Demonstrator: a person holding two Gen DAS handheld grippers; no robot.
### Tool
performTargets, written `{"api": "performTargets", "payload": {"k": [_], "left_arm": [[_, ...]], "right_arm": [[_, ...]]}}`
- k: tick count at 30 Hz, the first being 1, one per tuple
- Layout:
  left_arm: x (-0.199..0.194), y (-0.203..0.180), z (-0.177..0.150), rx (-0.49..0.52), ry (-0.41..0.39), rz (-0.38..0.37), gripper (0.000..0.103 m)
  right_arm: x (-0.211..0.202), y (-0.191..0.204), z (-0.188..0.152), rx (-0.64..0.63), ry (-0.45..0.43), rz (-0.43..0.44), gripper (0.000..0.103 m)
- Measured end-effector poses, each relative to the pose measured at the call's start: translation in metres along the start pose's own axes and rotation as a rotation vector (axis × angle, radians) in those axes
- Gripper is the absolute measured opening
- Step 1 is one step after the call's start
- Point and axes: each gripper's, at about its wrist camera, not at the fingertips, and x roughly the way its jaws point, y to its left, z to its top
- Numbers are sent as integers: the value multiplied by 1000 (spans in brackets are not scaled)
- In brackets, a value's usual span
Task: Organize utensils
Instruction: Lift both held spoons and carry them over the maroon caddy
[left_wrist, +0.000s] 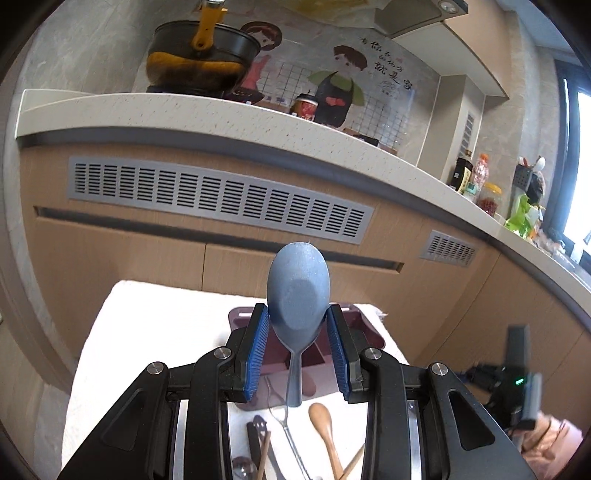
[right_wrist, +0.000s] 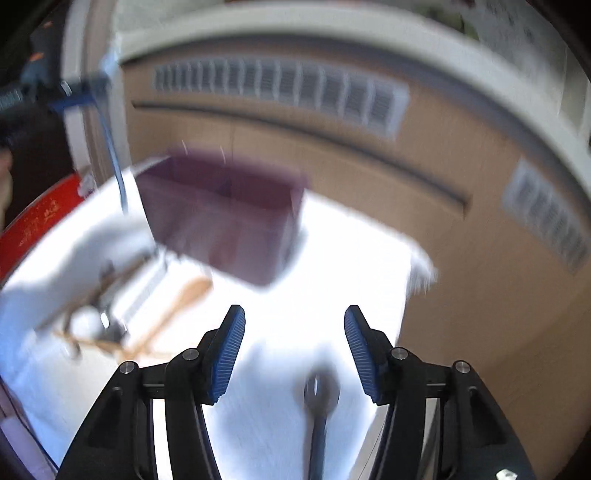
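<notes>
Blue-padded left gripper (left_wrist: 298, 332) clamped a grey-blue rice spoon (left_wrist: 298, 291) by the sides of its bowl, bowl up, handle hanging down between the fingers. Below it sat a maroon utensil holder (left_wrist: 364, 326) on a white cloth (left_wrist: 155, 325), the spoon handle's tip over the holder's near edge. Loose on the cloth nearer the camera: wooden spoon (left_wrist: 323, 424), metal wire-handled utensil (left_wrist: 286, 432), dark-handled piece (left_wrist: 256, 439), wooden chopsticks (left_wrist: 352, 463). Kitchen counter (left_wrist: 221, 107) behind carried a black pot (left_wrist: 201, 55).

Right gripper (right_wrist: 294, 352) was spread wide and held nothing, both blue pads apart over the cloth. Right view was heavily motion-blurred. Dark spoon-like utensil (right_wrist: 320, 397) lay on the cloth under the gap, closer to the right pad, exact type unclear. Holder sat farther back left of centre, wooden spoon and other utensils smeared at left.
</notes>
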Motion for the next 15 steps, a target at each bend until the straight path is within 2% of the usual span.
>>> {"api": "performTargets", "payload": {"k": [4,8,9,11,15], "left_arm": [[-5,-2,-1,-2,-1,7,34],[-8,-6,-2,19,-14,17,34],[-8,-6,0,22,-15,19,34],[-10,-6,-1,26,-14,21,34],[-13,-7,-8,28,-4,25,34]], "right_arm": [[30,-22,-25,115,89,-3,51],[50,-30,-37,139,121,-13,51],[53,-32,-37,147,125,-11,49],[52,-35,-37,173,113,18,30],[38,-24,-30,132,76,-19,29]]}}
